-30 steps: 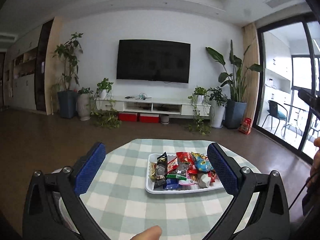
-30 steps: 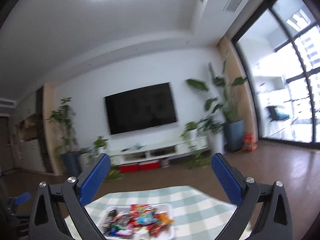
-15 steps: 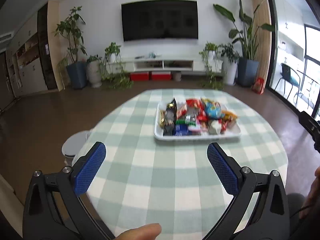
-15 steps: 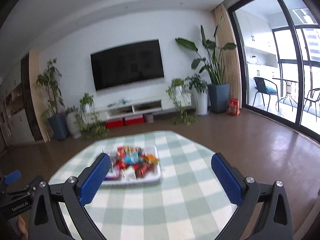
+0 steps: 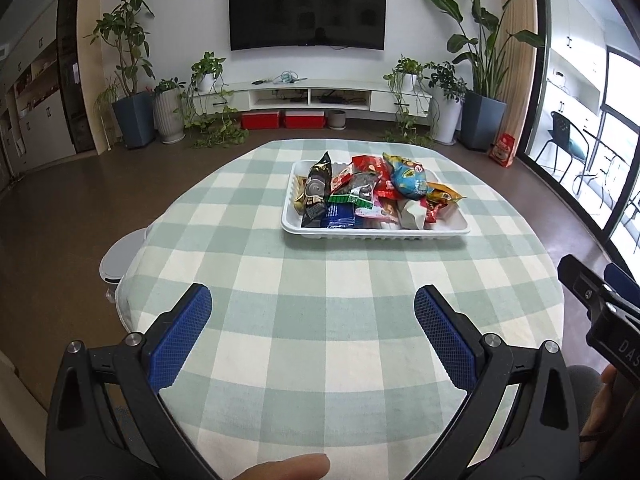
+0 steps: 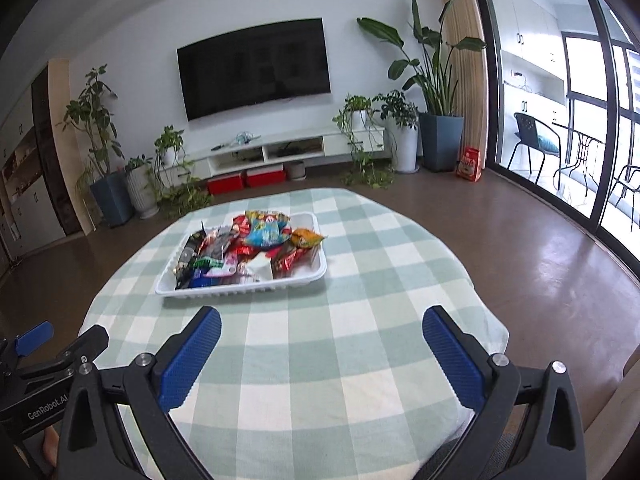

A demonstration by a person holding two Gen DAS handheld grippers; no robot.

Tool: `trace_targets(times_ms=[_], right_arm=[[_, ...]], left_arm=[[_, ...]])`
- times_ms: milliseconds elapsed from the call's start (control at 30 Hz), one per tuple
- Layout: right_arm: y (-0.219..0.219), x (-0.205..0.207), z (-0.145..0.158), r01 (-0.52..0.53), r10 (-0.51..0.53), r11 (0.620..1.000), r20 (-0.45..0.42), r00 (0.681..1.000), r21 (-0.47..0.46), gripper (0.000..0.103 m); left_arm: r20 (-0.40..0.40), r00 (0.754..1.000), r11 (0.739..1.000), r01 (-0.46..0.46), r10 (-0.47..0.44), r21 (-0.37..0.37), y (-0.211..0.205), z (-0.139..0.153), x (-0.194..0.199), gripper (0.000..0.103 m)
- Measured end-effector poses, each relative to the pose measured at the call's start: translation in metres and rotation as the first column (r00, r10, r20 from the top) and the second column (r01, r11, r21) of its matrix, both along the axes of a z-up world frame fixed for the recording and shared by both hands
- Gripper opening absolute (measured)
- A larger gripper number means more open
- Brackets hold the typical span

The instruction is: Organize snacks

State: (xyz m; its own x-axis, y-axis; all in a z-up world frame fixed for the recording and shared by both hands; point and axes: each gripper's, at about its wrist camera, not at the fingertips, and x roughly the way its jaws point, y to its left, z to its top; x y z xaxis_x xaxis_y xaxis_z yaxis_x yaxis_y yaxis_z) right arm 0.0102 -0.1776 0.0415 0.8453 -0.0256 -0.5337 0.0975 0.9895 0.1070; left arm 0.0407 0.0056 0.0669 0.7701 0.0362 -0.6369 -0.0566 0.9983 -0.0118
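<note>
Both grippers lowered toward desk (image 5: pixel 280 320) since earlier frame. White tray (image 5: pixel 452 227) at desk's far side, heaped with snack packets (image 5: pixel 360 188). Left gripper (image 5: pixel 313 314), right gripper (image 6: pixel 321 336): fingers apart, empty.

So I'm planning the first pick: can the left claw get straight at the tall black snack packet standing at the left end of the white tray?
Probably yes. The left claw is open, and only bare checked tablecloth lies between it and the tall black snack packet.
</note>
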Motion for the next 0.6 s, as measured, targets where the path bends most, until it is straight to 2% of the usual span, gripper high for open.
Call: trace_targets(times_ms=[233, 600], right_arm=[[0.008, 0.002, -0.01, -0.021, 0.02, 1.0, -0.052, 0.998, -0.01, 0.103], [0.011, 0.004, -0.011, -0.026, 0.025, 1.0, -0.067, 0.997, -0.01, 0.103]], left_arm=[[-0.023, 1.0, 1.0, 0.006, -0.006, -0.005, 0.002, -0.009, 0.004, 0.103], [-0.044, 0.999, 1.0, 0.019, -0.019, -0.012, 0.0, -0.015, 0.009, 0.103]])
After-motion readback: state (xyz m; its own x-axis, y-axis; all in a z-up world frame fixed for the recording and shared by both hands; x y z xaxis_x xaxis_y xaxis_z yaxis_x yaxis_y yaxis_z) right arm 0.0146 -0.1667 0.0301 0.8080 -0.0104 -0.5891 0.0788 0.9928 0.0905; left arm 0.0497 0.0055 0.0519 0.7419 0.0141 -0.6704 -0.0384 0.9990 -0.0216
